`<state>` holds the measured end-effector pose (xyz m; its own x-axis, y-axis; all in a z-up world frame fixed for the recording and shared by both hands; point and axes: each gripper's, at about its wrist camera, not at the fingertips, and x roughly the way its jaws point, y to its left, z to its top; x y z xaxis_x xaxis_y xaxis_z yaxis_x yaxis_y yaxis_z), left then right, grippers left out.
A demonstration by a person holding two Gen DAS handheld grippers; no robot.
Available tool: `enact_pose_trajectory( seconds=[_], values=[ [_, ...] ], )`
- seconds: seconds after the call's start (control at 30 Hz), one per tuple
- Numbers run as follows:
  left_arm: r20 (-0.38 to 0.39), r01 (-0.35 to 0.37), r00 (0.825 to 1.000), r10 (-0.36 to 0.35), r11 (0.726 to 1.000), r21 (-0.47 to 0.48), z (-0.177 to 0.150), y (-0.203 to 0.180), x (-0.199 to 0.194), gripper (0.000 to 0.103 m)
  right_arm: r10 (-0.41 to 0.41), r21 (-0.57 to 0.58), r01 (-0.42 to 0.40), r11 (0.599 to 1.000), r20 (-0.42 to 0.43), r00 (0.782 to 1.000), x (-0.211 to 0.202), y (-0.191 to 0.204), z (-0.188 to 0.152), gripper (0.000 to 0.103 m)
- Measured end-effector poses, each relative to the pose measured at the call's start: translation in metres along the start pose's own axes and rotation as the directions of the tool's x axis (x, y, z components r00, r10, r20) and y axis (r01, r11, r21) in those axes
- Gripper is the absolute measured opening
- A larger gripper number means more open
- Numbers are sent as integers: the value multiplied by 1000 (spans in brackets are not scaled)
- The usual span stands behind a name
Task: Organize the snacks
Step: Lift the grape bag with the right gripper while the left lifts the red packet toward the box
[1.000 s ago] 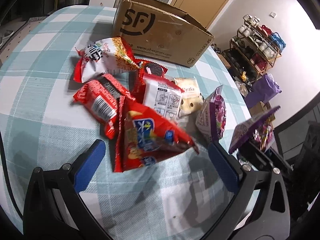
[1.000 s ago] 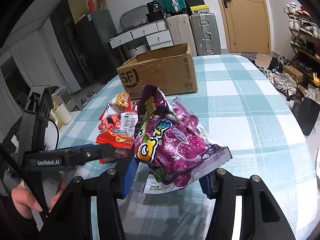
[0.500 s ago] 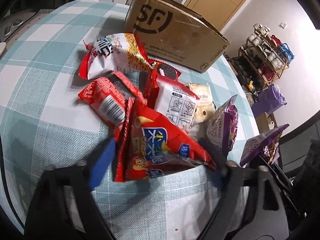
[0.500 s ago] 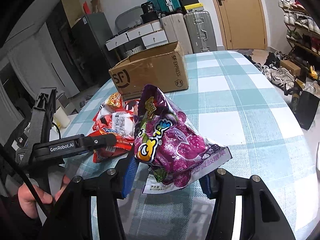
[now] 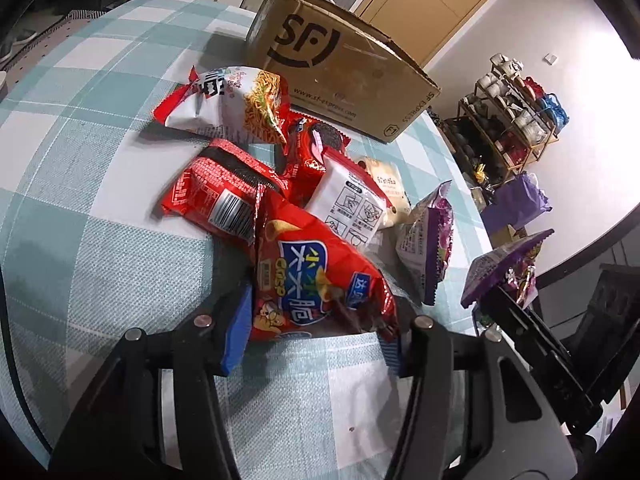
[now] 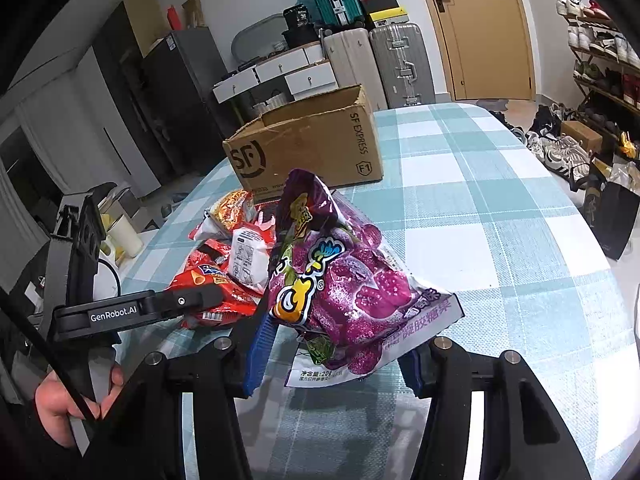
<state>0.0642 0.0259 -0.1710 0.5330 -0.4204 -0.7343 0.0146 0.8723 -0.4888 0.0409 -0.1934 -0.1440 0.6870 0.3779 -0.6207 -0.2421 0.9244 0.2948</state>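
A red crisp bag [image 5: 316, 280] lies at the near end of a snack pile on the checked tablecloth [image 5: 100, 160]. My left gripper [image 5: 316, 340] is closing on it, both blue pads [image 5: 236, 328] pressing its sides; the same gripper [image 6: 176, 304] shows from the side in the right wrist view. My right gripper [image 6: 336, 356] is shut on a purple gummy candy bag [image 6: 344, 284], held upright above the table, also seen at the right edge of the left wrist view [image 5: 504, 264]. The open cardboard box [image 5: 340, 68] stands behind the pile.
The pile holds a noodle snack bag [image 5: 236, 100], a red packet [image 5: 216, 196], a white-backed packet [image 5: 352, 204], a cookie pack [image 5: 320, 140] and a second purple bag [image 5: 428, 248]. A hand [image 6: 60, 404] grips the left tool. Suitcases and shoe racks stand beyond the table.
The left gripper's jaws have gone from wide open to closed against the red crisp bag, and it has crept forward over it. The right gripper keeps the purple bag still.
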Motion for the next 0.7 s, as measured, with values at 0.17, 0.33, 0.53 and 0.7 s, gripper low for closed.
enact_pose_trajectory(
  seconds=[0.17, 0.33, 0.53, 0.7],
  values=[
    [15, 15, 1000, -15, 1000, 11, -3, 0, -12, 51, 0, 2, 0, 1000, 0, 1000, 1, 0, 0, 54],
    [25, 16, 1000, -17, 1000, 14, -4, 1, -23, 51, 6, -5, -6, 1000, 5, 1000, 1, 3, 1, 54],
    [48, 5, 999, -6, 1000, 29, -3, 0, -34, 51, 16, -10, -16, 1000, 13, 1000, 1, 4, 3, 54],
    [77, -25, 997, 20, 998, 63, 0, -3, -42, 51, 21, -11, -20, 1000, 24, 1000, -2, 6, 6, 54]
  ],
)
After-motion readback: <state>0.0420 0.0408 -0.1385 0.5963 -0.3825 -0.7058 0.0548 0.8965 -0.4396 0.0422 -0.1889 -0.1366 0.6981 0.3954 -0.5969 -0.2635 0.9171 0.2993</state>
